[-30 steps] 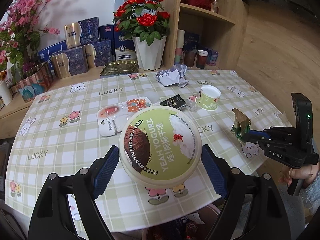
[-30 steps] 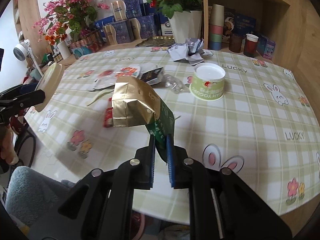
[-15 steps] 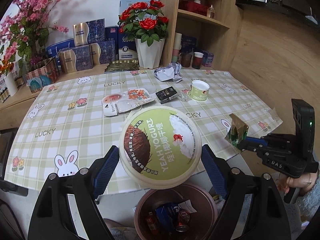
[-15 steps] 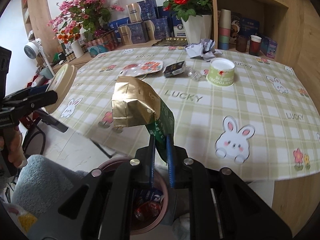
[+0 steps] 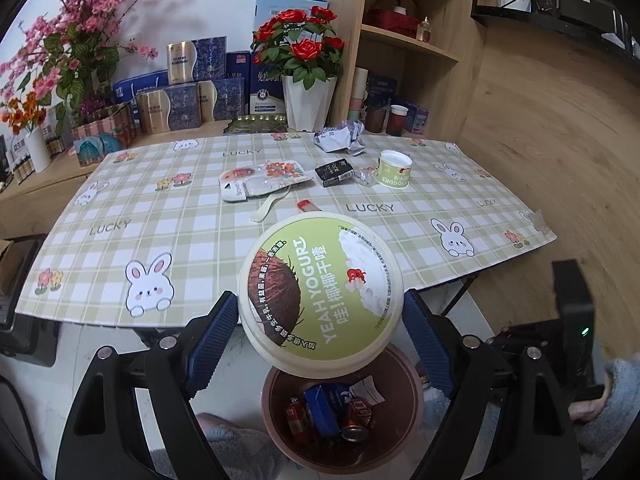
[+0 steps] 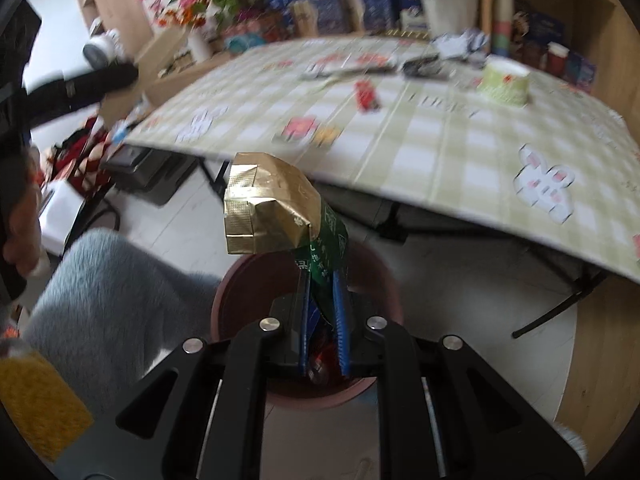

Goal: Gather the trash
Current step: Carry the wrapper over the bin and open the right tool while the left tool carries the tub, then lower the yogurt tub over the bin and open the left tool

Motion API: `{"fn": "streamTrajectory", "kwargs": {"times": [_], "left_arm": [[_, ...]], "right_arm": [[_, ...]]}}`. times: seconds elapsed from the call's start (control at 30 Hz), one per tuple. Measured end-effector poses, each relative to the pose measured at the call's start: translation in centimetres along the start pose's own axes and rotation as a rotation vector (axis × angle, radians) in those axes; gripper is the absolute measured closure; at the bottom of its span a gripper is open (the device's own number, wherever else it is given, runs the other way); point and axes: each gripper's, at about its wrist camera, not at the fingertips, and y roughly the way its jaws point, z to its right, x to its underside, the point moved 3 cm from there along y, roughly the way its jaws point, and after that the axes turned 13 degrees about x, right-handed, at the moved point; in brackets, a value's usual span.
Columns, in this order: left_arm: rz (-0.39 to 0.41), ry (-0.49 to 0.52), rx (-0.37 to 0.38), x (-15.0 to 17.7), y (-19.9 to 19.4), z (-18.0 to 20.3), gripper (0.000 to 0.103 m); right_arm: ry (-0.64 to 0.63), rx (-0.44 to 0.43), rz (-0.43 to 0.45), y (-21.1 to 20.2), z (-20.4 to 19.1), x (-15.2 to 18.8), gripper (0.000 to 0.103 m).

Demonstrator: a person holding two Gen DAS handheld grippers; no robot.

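Observation:
A round green-and-white yogurt tub (image 5: 320, 292) sits between the blue pads of my left gripper (image 5: 318, 312), which is shut on its sides. It hangs above a brown round trash bin (image 5: 280, 432) on the floor, in front of the table edge. My right gripper (image 6: 322, 280) is shut on a crumpled gold-and-green carton (image 6: 272, 208), held over the same bin (image 6: 228, 292). The bin holds a can, a blue box and paper scraps.
On the checked tablecloth (image 5: 120, 240) lie a small yogurt cup (image 5: 394, 172), crumpled paper (image 5: 340, 140), a black packet (image 5: 334, 170), a plastic blister pack (image 5: 264, 178), a white spoon (image 5: 266, 208) and a small red item (image 5: 305, 205). A person's grey fleecy leg (image 6: 112, 288) is beside the bin.
Both grippers drew back from above the table to above the bin, each keeping its grip. The right one also sank and tipped downward; its view is blurred.

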Motion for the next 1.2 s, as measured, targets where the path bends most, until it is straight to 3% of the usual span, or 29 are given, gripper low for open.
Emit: {"fn": "streamTrajectory", "kwargs": {"times": [0.33, 0.57, 0.73, 0.87, 0.97, 1.03, 1.07, 1.1, 1.2], "left_arm": [[-0.023, -0.044, -0.003, 2.0, 0.4, -0.6, 0.022], [-0.040, -0.060, -0.007, 2.5, 1.1, -1.4, 0.022], [-0.052, -0.080, -0.009, 2.8, 1.7, -2.2, 0.022], [-0.064, -0.082, -0.008, 3.1, 2.1, -2.4, 0.022], [-0.069, -0.080, -0.005, 3.3, 2.3, -2.3, 0.022], [-0.074, -0.077, -0.003, 3.4, 2.4, -2.2, 0.022], [-0.077, -0.077, -0.002, 3.4, 2.5, -2.2, 0.022], [-0.079, -0.077, -0.001, 3.5, 2.5, -2.1, 0.022], [-0.085, -0.078, 0.003, 3.7, 2.7, -2.0, 0.022]], "right_arm": [[-0.004, -0.055, -0.272, 8.0, -2.1, 2.3, 0.088], [0.086, -0.022, -0.368, 11.7, -1.5, 3.6, 0.088], [0.165, 0.007, -0.389, 12.5, 0.0, 3.9, 0.087], [0.209, -0.001, -0.352, 11.7, 0.9, 3.3, 0.065], [0.209, 0.002, -0.297, 10.3, 1.1, 2.4, 0.063], [0.208, 0.004, -0.235, 8.9, 1.3, 1.6, 0.047], [0.202, 0.017, -0.174, 7.5, 1.4, 1.0, 0.024], [0.193, 0.028, -0.119, 6.3, 1.4, 0.5, 0.013], [0.154, 0.073, -0.021, 3.6, 1.5, -0.5, 0.008]]}}
